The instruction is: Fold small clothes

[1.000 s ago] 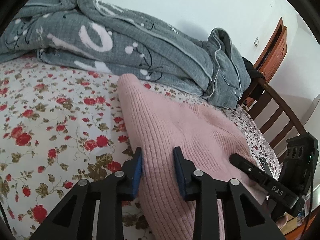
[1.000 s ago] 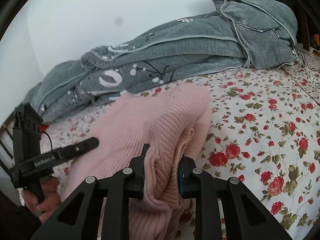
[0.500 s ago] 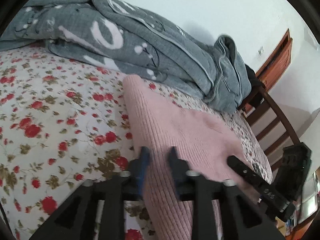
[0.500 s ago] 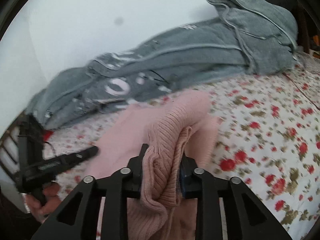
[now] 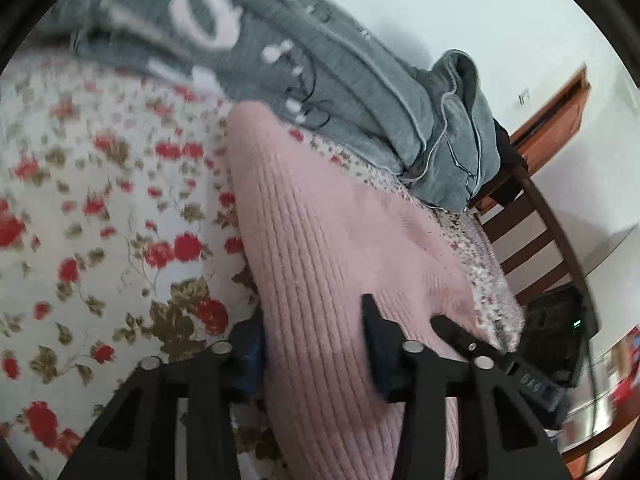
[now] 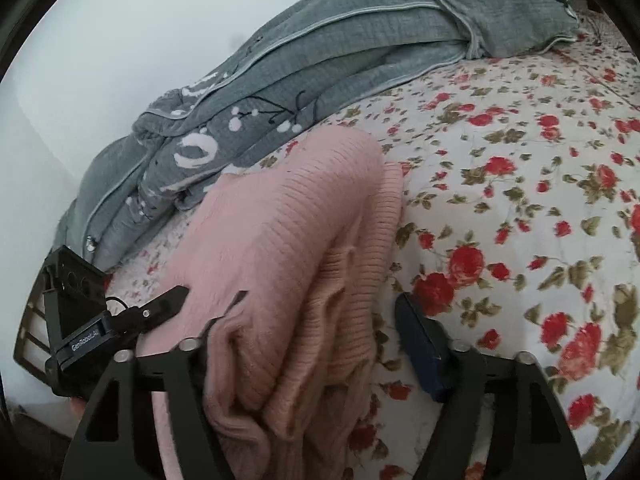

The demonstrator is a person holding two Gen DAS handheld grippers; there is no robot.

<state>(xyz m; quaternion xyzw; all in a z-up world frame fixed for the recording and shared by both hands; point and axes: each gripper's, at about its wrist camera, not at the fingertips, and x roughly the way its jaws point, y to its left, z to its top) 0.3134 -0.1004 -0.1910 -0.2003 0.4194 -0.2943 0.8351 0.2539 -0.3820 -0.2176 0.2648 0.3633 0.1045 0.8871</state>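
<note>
One pink knitted sweater [image 5: 320,248] is seen lying on the floral bedsheet [image 5: 100,220], in front of a grey quilt [image 5: 320,80] heaped along the wall. The left gripper [image 5: 312,340] is set over the garment's near edge with its jaws spread, cloth bulging between them but not pinched. The right gripper [image 6: 316,320] is likewise opened wide, a bunched fold of sweater [image 6: 300,248] resting loosely between its jaws. At least one fold appears laid over; flattening and further folding are judged still to be done.
</note>
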